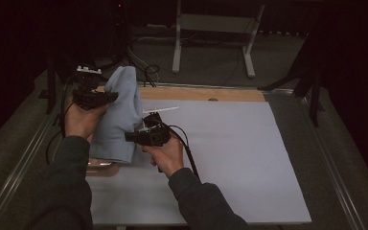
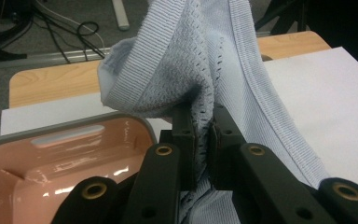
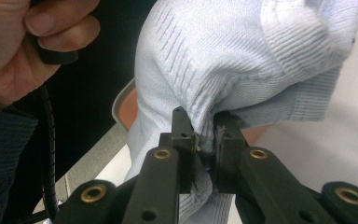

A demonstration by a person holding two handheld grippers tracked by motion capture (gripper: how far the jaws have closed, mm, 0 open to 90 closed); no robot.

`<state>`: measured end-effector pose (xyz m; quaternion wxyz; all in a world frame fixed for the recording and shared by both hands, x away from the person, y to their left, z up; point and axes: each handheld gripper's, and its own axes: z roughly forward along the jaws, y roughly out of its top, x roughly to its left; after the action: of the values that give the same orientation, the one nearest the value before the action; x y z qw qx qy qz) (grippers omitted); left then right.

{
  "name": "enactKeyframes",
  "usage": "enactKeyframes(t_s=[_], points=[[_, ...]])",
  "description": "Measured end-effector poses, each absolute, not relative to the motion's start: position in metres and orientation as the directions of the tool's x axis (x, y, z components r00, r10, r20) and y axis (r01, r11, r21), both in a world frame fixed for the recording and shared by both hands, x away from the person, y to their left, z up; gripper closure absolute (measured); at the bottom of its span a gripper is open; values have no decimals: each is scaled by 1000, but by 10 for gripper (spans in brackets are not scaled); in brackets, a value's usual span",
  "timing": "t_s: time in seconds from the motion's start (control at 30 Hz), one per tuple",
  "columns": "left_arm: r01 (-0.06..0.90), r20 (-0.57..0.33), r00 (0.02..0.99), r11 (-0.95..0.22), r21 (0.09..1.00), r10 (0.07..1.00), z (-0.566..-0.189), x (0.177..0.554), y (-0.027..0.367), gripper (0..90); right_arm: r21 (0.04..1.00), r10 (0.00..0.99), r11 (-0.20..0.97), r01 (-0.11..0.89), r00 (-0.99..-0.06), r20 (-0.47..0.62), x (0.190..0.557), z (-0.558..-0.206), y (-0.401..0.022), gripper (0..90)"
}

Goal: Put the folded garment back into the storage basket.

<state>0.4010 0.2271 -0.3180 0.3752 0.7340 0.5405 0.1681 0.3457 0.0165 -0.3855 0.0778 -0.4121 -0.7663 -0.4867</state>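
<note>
A pale blue knitted garment (image 1: 120, 112) hangs in the air over the table's left side, held by both grippers. My left gripper (image 1: 106, 97) is shut on its upper part; in the left gripper view the black jaws pinch the openwork knit (image 2: 191, 60) between them, midway at the left gripper (image 2: 204, 123). My right gripper (image 1: 133, 137) is shut on a lower fold near the garment's right edge. In the right gripper view the right gripper (image 3: 201, 128) clamps the bunched cloth (image 3: 242, 56). A pink bin with a grey rim (image 2: 51, 154) lies just below the garment.
A white sheet (image 1: 230, 153) covers most of the wooden table (image 1: 206, 94). The pink bin (image 1: 100, 165) sits at the sheet's left edge, under the cloth. Metal rails run along both table sides. A white stand (image 1: 213, 33) and cables (image 1: 143, 67) lie on the floor beyond.
</note>
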Motion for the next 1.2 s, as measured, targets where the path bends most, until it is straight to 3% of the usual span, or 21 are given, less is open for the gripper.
enactKeyframes(t_s=[1.2], points=[[660, -153, 314, -99, 745, 937, -322, 396, 262, 837, 678, 567, 191, 710, -643, 514, 353, -393, 55, 823]])
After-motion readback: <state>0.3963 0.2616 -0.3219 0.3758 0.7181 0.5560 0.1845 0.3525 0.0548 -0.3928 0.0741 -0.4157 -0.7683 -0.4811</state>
